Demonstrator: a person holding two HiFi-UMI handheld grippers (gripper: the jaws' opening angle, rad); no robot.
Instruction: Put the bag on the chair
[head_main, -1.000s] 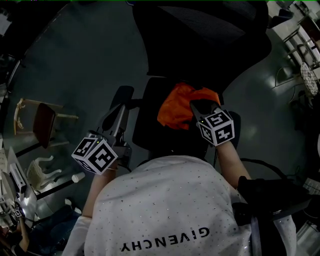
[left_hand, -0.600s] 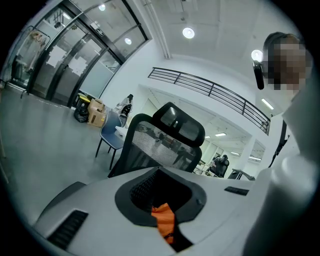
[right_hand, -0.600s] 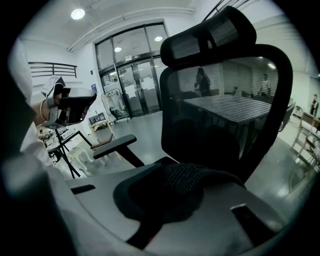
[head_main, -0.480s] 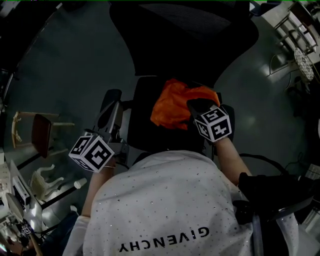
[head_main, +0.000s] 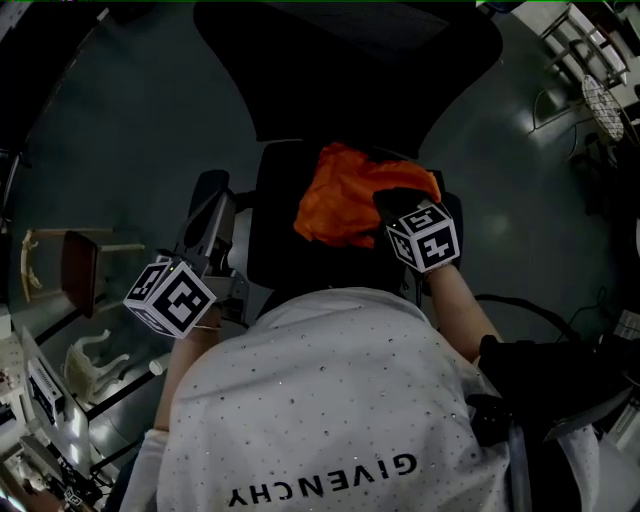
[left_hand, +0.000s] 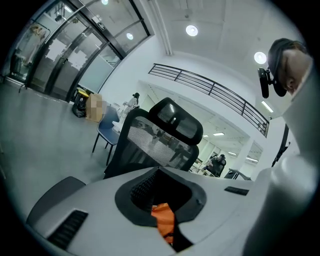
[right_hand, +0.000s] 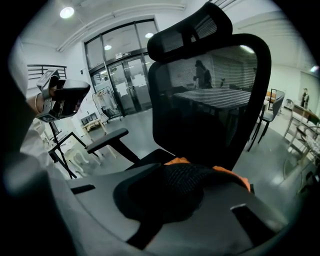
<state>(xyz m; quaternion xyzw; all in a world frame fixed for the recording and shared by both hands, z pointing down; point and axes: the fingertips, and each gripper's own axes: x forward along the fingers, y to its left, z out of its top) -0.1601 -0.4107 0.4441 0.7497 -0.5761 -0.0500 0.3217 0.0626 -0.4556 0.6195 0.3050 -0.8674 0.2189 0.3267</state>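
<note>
"Right gripper (head_main: 392, 205) first — what has it got?"

"Its jaws are closed right down on the orange bag (head_main: 345, 200), pinching a fold of thin cloth at the bag's near edge. The rest bunches out ahead of the tips, over the black seat (head_main: 275, 225) of the chair (head_main: 350, 80)."

"Why an edge and not the middle?"

"My guess is that soft cloth has no firm body to grasp, so a fold is the surest hold. The tool slants downward, which lets the bulk sag toward the seat."

"And the left gripper (head_main: 213, 210)?"

"Jaws together too, gripping nothing that I can see. It hangs off to the side by the armrest (right_hand: 106, 137), well apart from the bag — probably held clear so the drop isn't crowded."

"Is the bag down on the seat yet?"

"Can't tell. Seat and backrest (right_hand: 210, 100) are both black and the head view is dim, so the line where cloth meets cushion is lost. In the right gripper view the tool's own pads cover most of the bag. The left gripper view shows an orange sliver in the slit between its jaws. Whether that's the bag beyond or part of the tool, I can't say. The person's shirt (head_main: 330, 400) hides the seat's front edge."
</note>
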